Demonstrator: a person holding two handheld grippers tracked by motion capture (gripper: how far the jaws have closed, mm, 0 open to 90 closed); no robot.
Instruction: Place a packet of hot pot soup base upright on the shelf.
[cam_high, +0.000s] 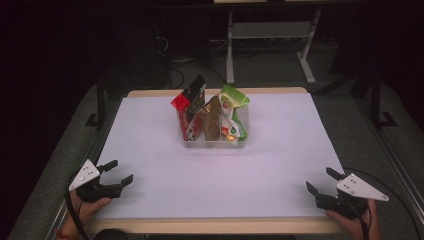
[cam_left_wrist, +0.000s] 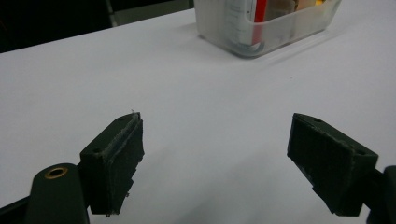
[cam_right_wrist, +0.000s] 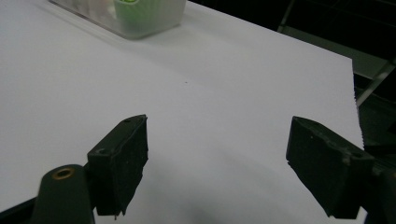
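Both jaw pairs stand wide apart, holding nothing: the left hand-held gripper (cam_high: 119, 172) and right hand-held gripper (cam_high: 321, 181) rest at the desk's (cam_high: 150, 150) near corners. The snack packets (cam_high: 210, 115) stand upright in a clear bin (cam_high: 215, 144) mid-desk, well apart. They look light, crinkly and slippery; pinching a top edge seems safest.

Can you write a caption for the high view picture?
Two open black grippers wait before a clear plastic tub of snack packets.

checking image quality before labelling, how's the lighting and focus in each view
High view: white table cover evenly lit, surroundings dark, snack packets in the clear bin slightly soft. Left gripper view: jaws fairly sharp, bin blurred at the top edge. Right gripper view: jaws sharp, bin out of focus.
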